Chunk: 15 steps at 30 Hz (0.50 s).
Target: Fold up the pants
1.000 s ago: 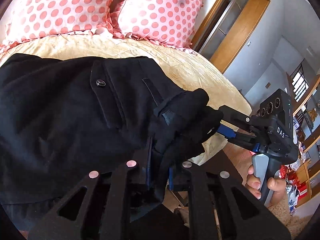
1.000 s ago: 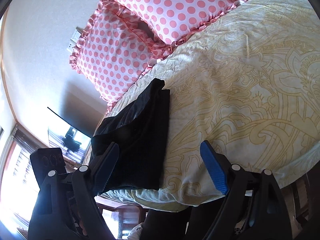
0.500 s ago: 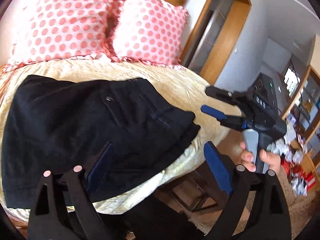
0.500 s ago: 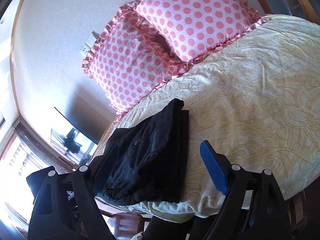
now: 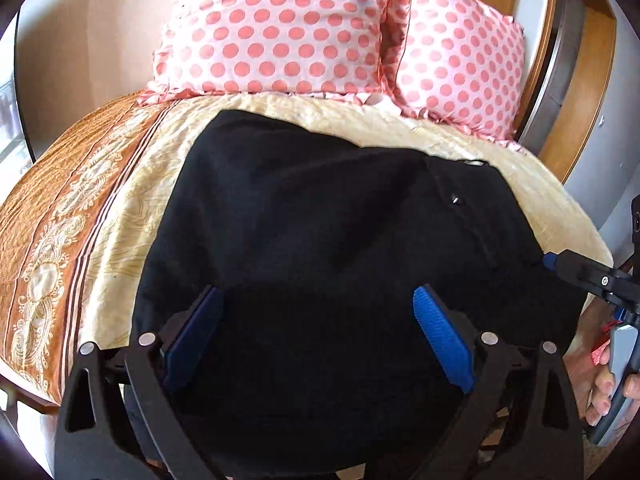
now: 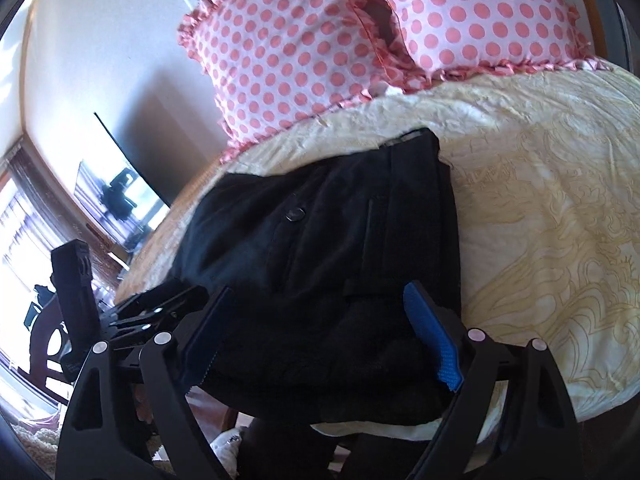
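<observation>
Both grippers hang over the black pants (image 5: 320, 232) with nothing clamped; the left gripper (image 5: 316, 336) stands wide, the right gripper (image 6: 320, 332) is opening, cloth beneath its blue pads (image 6: 430, 334); the folded pants lie on the cream bedspread (image 6: 540, 220), two polka-dot pillows (image 5: 280, 28) at twelve o'clock; a hand (image 5: 604, 392) grips the right handle at four o'clock.
</observation>
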### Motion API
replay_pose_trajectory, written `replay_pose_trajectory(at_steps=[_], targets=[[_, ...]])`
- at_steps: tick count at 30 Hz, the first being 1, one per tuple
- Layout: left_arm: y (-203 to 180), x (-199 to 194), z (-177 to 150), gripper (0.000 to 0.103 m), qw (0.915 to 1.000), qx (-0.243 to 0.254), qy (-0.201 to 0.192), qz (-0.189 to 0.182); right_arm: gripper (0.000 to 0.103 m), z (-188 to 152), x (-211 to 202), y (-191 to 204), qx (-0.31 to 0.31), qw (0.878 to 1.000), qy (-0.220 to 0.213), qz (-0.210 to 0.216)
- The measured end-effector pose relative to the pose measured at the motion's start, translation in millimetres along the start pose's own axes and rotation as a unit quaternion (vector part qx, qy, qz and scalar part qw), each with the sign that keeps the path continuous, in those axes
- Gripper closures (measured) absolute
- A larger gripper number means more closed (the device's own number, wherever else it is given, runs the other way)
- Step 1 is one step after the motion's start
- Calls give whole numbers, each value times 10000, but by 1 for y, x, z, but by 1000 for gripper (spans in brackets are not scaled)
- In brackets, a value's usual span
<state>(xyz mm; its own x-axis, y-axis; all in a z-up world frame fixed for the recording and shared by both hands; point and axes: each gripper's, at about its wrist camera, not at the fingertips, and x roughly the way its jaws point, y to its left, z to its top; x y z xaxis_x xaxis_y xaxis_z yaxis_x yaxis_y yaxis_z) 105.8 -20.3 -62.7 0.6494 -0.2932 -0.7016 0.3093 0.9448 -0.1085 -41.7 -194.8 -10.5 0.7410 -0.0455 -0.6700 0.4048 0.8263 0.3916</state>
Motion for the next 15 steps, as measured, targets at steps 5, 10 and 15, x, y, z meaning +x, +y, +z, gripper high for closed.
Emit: replay_pose_trajectory(at_steps=[5, 10, 15], targets=[[-3, -6, -1, 6, 9998, 69, -8, 192, 15, 0, 1, 13, -340, 9987, -19, -378], [3, -28, 36, 4, 9980, 38, -587, 247, 15, 30, -10, 12, -41, 9985, -399, 369], [3, 10, 66, 3, 9995, 61, -40, 309, 12, 52, 21, 2, 351, 9986, 12, 402]])
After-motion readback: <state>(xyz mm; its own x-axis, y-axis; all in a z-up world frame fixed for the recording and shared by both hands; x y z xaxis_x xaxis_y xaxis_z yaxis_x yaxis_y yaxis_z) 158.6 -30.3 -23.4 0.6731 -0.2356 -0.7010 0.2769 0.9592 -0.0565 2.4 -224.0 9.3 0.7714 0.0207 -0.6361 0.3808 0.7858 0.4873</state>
